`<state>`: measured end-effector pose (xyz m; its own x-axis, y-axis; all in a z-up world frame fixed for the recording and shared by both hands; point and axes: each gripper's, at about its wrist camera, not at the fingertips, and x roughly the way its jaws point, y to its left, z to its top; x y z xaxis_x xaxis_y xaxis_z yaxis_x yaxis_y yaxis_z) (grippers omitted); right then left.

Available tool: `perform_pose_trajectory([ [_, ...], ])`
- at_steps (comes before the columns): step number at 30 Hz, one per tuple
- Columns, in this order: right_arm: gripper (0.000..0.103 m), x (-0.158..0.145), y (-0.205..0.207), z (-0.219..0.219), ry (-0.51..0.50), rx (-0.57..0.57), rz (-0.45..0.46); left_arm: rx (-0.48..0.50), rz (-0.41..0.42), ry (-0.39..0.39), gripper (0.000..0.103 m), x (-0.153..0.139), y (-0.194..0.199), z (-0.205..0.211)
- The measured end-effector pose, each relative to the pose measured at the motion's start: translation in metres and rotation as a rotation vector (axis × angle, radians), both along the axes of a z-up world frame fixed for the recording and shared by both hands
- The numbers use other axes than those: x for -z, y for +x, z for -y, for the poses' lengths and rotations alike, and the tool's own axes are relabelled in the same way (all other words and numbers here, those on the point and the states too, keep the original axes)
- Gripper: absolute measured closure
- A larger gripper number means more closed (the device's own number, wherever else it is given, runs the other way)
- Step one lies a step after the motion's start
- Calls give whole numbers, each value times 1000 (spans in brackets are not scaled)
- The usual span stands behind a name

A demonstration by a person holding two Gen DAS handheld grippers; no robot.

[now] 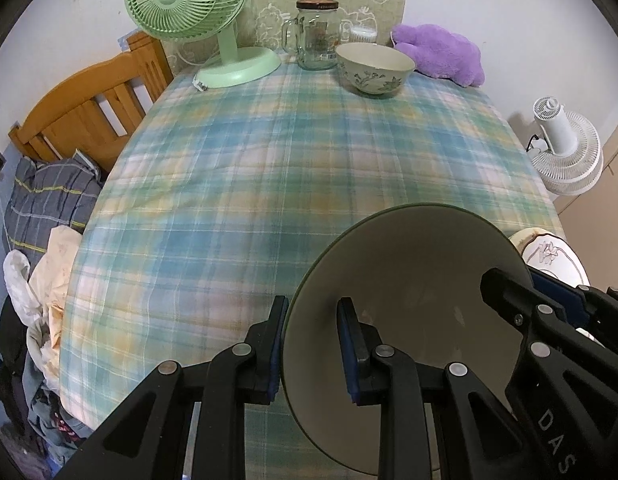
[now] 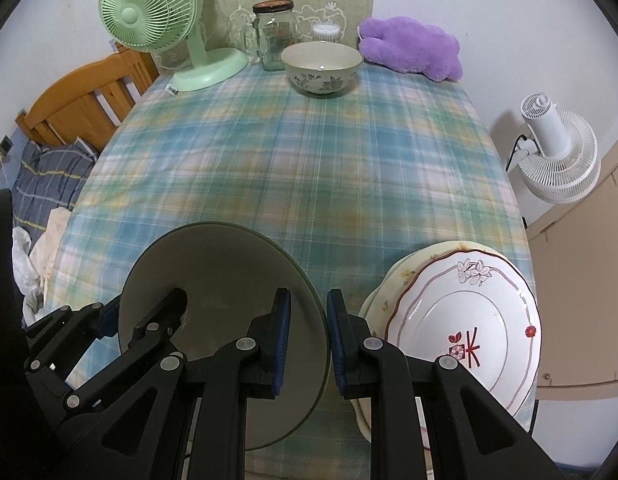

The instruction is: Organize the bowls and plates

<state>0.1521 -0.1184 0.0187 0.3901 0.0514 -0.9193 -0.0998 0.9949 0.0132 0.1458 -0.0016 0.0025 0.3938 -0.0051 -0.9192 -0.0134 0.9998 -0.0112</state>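
Bowl (image 1: 409, 280), big and cream inside with a dark rim, fills the lower right of the left view, pinched on opposite rims by 2 grippers: left gripper (image 1: 313, 344) and right gripper (image 2: 309, 340), jaws nearly closed on its wall. Plates (image 2: 469, 312) sit stacked at lower right of the right view. Flowered bowl (image 2: 321, 68) stands at top centre on the cloth (image 2: 309, 168).

Two bowls (image 2: 225, 320) (image 2: 320, 67), two stacked plates (image 2: 461, 332) (image 2: 393, 276), two fans (image 2: 149, 12) (image 2: 557, 152), one lidded jar (image 2: 275, 36), one purple plush (image 2: 409, 46).
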Motion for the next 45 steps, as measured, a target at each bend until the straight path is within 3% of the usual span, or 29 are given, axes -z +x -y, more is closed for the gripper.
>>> perform_pose_trajectory([
  [16, 81, 21, 4, -6, -10, -5, -41, -3, -46, 25, 81, 21, 1, -1],
  [25, 81, 26, 3, 4, 37, 5, 0, -1, -42, 66, 80, 19, 1, 7],
  [28, 81, 25, 3, 7, 70, 9, 6, -11, -47, 36, 74, 16, -1, 3],
  [34, 78, 22, 2, 8, 85, 42, -9, 59, -13, 19, 51, 4, -2, 8],
  [36, 70, 19, 0, 9, 91, 55, -4, 84, -2, 11, 40, -1, -1, 8],
  [38, 49, 11, -2, 8, 86, 77, 16, 105, 2, -9, 35, -7, 0, 7],
  [40, 39, 4, -4, 8, 86, 100, 39, 129, 14, -24, 28, -14, 1, 8],
  [45, 36, -15, -4, 4, 82, 147, 62, 178, 41, -53, 18, -32, 6, 7],
])
